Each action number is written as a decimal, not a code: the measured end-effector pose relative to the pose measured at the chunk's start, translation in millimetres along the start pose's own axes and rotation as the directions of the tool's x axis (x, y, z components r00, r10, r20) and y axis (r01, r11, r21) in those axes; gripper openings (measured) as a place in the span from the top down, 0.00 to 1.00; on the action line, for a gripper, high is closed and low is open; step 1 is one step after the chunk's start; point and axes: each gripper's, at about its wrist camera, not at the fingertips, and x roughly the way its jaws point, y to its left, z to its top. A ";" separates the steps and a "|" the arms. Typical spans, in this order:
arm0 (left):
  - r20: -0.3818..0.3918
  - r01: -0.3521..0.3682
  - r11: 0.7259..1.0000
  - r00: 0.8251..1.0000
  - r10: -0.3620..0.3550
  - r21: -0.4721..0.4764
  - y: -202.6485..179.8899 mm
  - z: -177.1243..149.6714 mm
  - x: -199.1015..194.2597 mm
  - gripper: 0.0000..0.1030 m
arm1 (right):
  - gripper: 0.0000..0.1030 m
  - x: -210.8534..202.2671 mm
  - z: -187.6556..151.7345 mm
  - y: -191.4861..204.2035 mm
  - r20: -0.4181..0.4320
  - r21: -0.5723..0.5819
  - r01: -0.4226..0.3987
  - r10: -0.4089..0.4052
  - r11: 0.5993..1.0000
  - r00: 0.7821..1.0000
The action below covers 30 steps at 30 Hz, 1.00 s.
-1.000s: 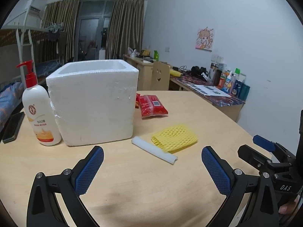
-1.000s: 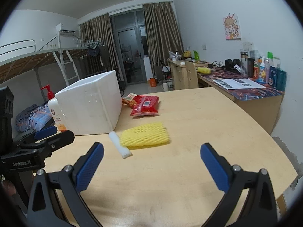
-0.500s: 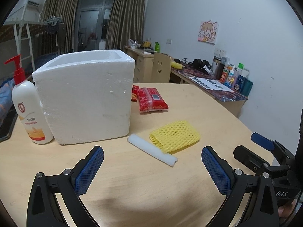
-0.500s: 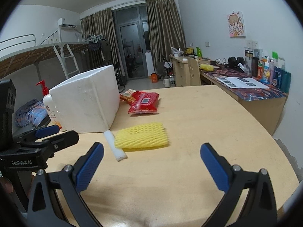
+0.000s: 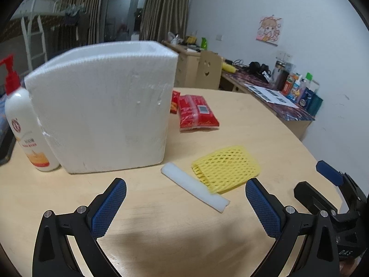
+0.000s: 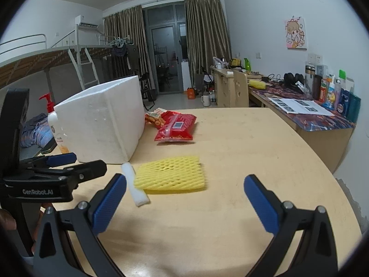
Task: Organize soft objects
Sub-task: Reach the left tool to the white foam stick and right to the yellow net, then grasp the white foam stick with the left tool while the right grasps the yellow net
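A yellow foam net [image 5: 227, 169] [image 6: 170, 176] lies flat on the wooden table [image 5: 161, 230], with a white foam strip [image 5: 194, 185] [image 6: 135, 186] against its left edge. Behind them stands an open white foam box [image 5: 103, 117] [image 6: 101, 124]. A red soft packet [image 5: 196, 113] [image 6: 176, 128] lies beyond the net. My left gripper [image 5: 185, 207] hovers open just short of the strip. My right gripper [image 6: 184, 204] is open in front of the net. Both hold nothing.
A white pump bottle with a red cap [image 5: 23, 124] stands left of the box. A snack bag [image 6: 155, 116] lies behind the red packet. A cluttered desk [image 6: 311, 115] runs along the right wall. The table's curved edge [image 6: 341, 184] is at the right.
Both grippers have moved forward toward the net and strip, which look larger and nearer now. The left view has also swung slightly left. Nothing on the table has shifted.
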 end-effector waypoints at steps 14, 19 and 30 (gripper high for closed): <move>-0.101 -0.079 0.987 0.993 0.065 -0.137 11.4 7.4 41.6 0.06 | 0.00 19.7 7.4 -3.2 -0.055 -0.038 -0.029 0.027 0.999 0.998; -0.142 -0.118 0.979 0.985 0.095 -0.165 13.0 9.0 56.2 0.17 | 0.00 34.0 12.3 -4.1 -0.091 -0.046 -0.062 0.058 0.997 0.994; -0.214 -0.171 0.961 0.969 0.124 -0.216 19.6 9.8 79.4 0.36 | 0.00 67.7 18.3 -4.0 -0.181 -0.091 -0.123 0.105 0.988 0.978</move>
